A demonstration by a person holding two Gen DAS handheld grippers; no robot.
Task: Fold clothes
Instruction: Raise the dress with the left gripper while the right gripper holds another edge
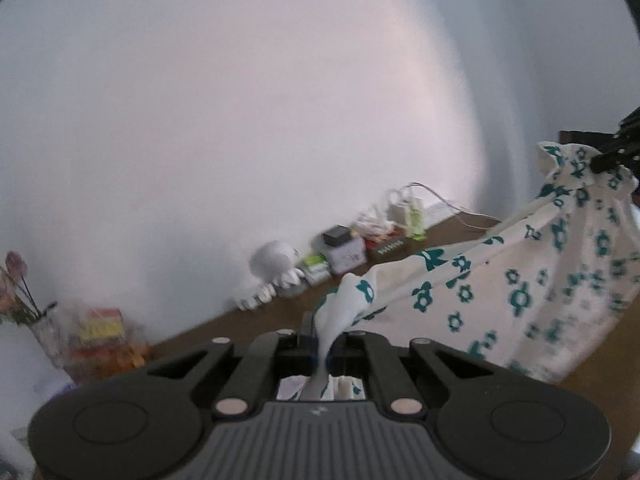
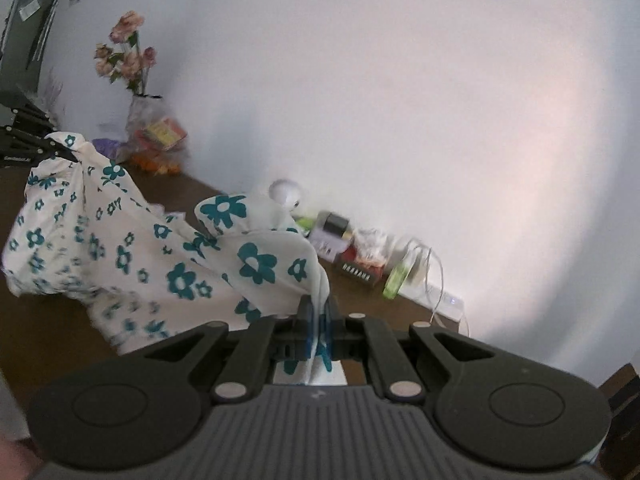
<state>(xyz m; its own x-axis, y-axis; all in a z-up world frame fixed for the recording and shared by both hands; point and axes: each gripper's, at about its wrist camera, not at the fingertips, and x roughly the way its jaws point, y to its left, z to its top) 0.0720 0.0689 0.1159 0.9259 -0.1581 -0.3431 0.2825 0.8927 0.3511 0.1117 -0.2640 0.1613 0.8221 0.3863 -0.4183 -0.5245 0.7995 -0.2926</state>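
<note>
A white garment with teal flowers (image 1: pixel 532 280) hangs lifted above the brown table, stretched between both grippers. My left gripper (image 1: pixel 322 344) is shut on one corner of it. My right gripper (image 2: pixel 318 320) is shut on another corner; the cloth (image 2: pixel 160 256) drapes away to the left. In the left wrist view the right gripper (image 1: pixel 612 156) pinches the cloth at the far right. In the right wrist view the left gripper (image 2: pixel 40 148) holds it at the far left.
Along the white wall on the brown table (image 2: pixel 356 296) stand a white round toy (image 1: pixel 276 260), small boxes (image 1: pixel 344 248), a power strip with cables (image 2: pixel 436 292), a vase of pink flowers (image 2: pixel 136 80) and a bag of snacks (image 2: pixel 160 136).
</note>
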